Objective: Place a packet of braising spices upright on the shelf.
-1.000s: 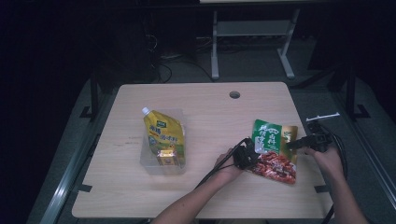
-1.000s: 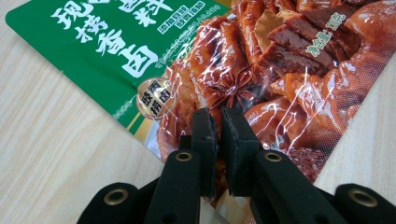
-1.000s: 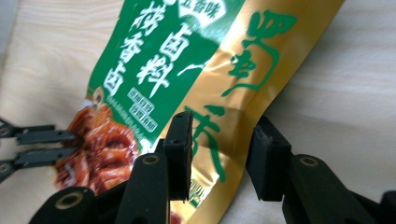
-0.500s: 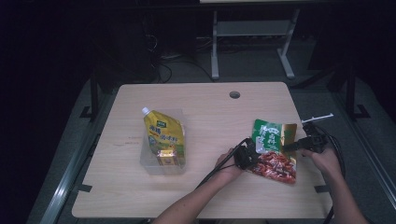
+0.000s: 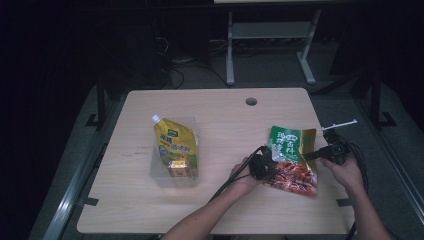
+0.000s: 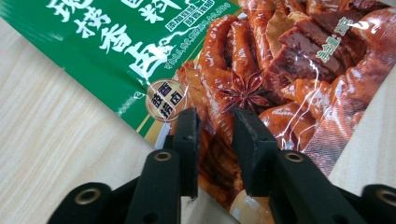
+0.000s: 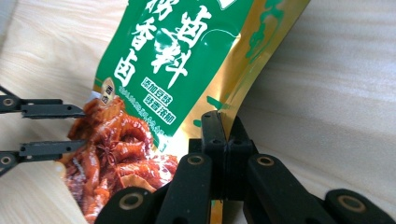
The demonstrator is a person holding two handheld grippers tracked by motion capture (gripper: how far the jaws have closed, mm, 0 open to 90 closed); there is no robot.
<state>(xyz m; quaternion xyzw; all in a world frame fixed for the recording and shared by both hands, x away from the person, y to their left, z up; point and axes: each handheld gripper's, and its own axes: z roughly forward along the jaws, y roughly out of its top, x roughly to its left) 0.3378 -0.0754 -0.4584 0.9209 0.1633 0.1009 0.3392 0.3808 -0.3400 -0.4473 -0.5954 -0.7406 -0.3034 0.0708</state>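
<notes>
A green and red spice pouch (image 5: 290,150) lies flat on the table's right half. My right gripper (image 7: 223,126) is shut on its gold side edge (image 7: 243,79); from above the right gripper (image 5: 312,154) meets the pouch's right side. My left gripper (image 6: 217,135) sits at the opposite edge over the red printed part of the pouch (image 6: 280,56). Its jaws have just been opening and now stand apart, with the pouch between them and not pinched. The left gripper (image 5: 270,167) is at the pouch's left edge in the high view.
A yellow spouted pouch (image 5: 176,145) lies in a clear plastic box (image 5: 157,172) on the left half of the wooden table (image 5: 225,120). A round cable hole (image 5: 251,101) is near the far edge. Both forearms come in from the near edge.
The right hand has edged slightly in toward the pouch's right edge. The pouch, the left hand and the yellow pouch stay where they were.
</notes>
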